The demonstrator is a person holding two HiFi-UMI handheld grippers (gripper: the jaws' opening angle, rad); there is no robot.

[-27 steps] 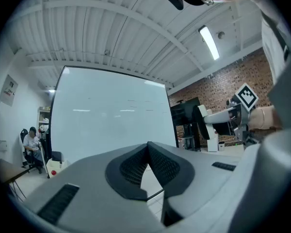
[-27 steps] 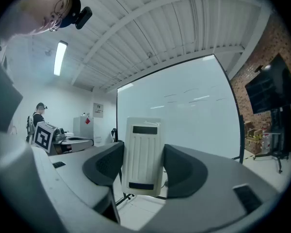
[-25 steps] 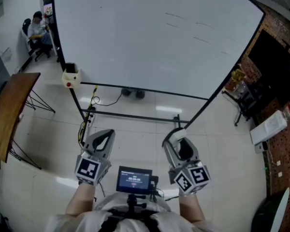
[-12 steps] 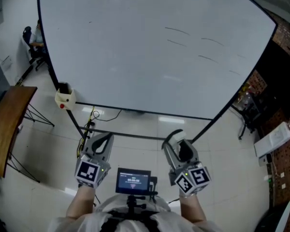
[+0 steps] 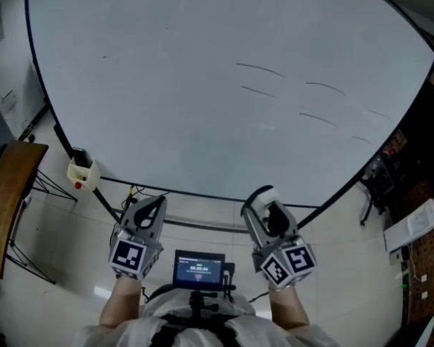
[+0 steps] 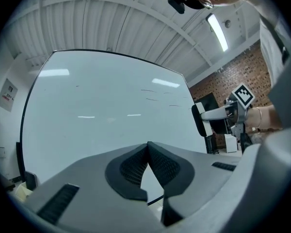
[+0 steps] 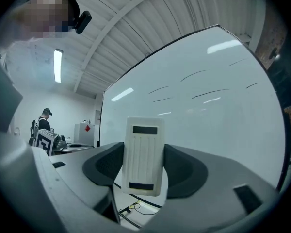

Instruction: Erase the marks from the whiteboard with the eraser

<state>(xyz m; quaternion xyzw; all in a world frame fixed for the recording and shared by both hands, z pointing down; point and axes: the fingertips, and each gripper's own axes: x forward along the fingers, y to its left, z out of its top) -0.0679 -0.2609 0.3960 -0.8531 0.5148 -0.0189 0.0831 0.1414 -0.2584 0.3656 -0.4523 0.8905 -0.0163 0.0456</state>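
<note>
White plastic, the eraser (image 7: 143,155) stands upright between the jaws of the right gripper (image 5: 265,202). It is pinched by its two long sides, and its top pokes out past the jaw tips. The left gripper (image 6: 148,148) has its jaws pressed together tip to tip, with nothing between them.

Both grippers are held low over the tiled floor (image 5: 333,251), just below the bottom edge of the whiteboard (image 5: 166,100). Neither touches the board.

The marks (image 5: 260,69) are a handful of thin dark strokes in the board's upper right part, up and to the right of the eraser. The outermost strokes run close to the right edge. A wide stretch of bare board lies between the bottom edge and the lowest stroke, and the whole left half is nearly bare.

A thin black frame (image 5: 202,194) rims the board. A yellow box (image 5: 81,172) hangs on its lower left corner, above and to the left of the left gripper. A wooden table (image 5: 7,201) stands at the far left, well apart from both grippers. On the right, dark clutter against a brick wall (image 5: 427,266) crowds the board's lower right edge.
</note>
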